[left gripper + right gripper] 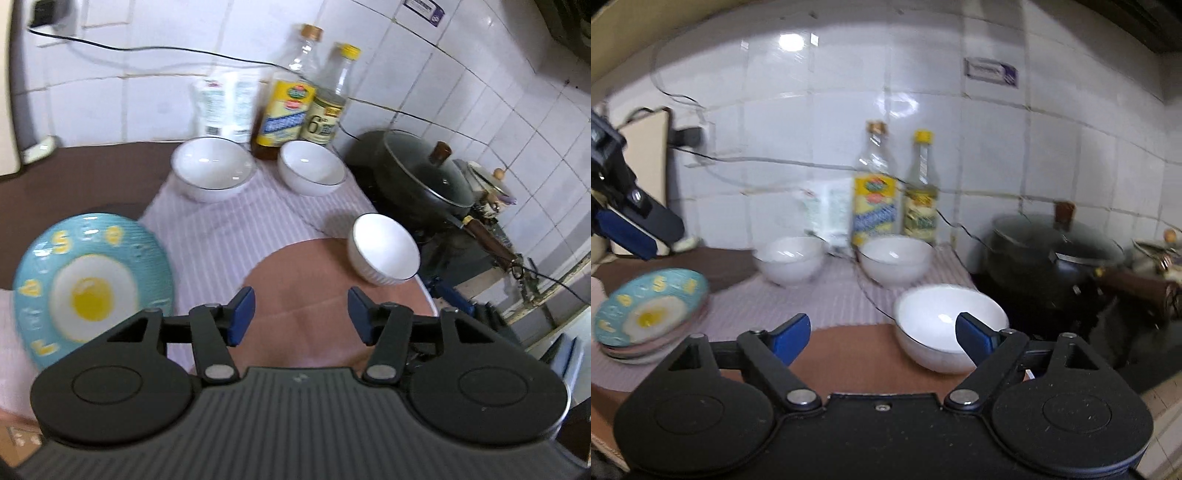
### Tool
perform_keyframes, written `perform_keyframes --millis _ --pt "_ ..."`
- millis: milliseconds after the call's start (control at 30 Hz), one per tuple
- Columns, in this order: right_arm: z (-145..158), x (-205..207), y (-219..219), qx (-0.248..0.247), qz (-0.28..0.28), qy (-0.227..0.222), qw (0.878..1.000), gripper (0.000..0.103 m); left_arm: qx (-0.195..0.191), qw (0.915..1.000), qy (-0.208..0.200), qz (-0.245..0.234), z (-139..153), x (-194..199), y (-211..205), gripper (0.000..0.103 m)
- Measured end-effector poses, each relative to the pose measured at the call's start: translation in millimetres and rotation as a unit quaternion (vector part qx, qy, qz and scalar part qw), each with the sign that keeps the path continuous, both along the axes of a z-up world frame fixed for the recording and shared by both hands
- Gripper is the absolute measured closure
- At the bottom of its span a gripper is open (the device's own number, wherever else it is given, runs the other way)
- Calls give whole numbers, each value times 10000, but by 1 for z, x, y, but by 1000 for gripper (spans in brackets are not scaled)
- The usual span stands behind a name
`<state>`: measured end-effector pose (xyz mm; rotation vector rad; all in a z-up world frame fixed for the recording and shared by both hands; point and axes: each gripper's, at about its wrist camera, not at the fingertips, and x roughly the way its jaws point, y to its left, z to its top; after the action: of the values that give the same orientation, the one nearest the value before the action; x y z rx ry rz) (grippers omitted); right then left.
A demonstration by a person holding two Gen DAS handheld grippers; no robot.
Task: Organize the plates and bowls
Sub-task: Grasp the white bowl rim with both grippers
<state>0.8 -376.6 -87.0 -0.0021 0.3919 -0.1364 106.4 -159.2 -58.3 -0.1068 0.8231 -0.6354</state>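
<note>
From your left wrist, your left gripper (301,314) has its fingers apart over the bare surface (306,295), egg-pattern plate (92,284) lower left, small white bowl (384,254) ahead right. From your right wrist, your right gripper (882,338) gapes empty beside that bowl (938,325); the plate (650,310) tops a stack.

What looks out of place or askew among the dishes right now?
Nothing is spilled or broken. The blue egg-pattern plate sits tilted on its stack rather than flat. Three white bowls remain unstacked: the nearest on the brown mat's edge, two by the bottles.
</note>
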Motion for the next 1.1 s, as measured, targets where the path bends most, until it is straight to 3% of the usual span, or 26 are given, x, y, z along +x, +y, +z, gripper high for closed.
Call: perform_keyframes --millis 100,233,400,567,800,933,1000,1067,1100 --pt "-16 10 -13 43 -204 159 9997 8 -102 9997 -190 -130 -13 12 -23 40" --pt "-41 28 -28 160 -368 464 9981 8 195 9980 -587 -138 -35 30 -61 39" --pt "-60 48 -43 174 -548 697 9959 7 66 9986 -303 -418 -59 50 -101 37" --pt "-71 66 -60 403 -582 767 9945 6 -410 9976 373 -418 -80 72 -132 33" --pt "-70 77 -67 376 -427 685 9960 6 -208 9972 615 -374 -101 93 -168 33" --pt "-66 84 -68 426 -350 652 9963 5 -30 9975 601 -381 -104 97 -177 41" --pt "-66 87 -69 451 -338 667 9962 4 -1 9972 642 -395 -105 99 -180 52" --pt "-66 88 -70 444 -330 657 9963 4 -40 9960 801 -392 -108 102 -181 79" --pt "-66 89 -70 440 -336 657 9963 4 -34 9955 886 -340 -111 103 -180 81"
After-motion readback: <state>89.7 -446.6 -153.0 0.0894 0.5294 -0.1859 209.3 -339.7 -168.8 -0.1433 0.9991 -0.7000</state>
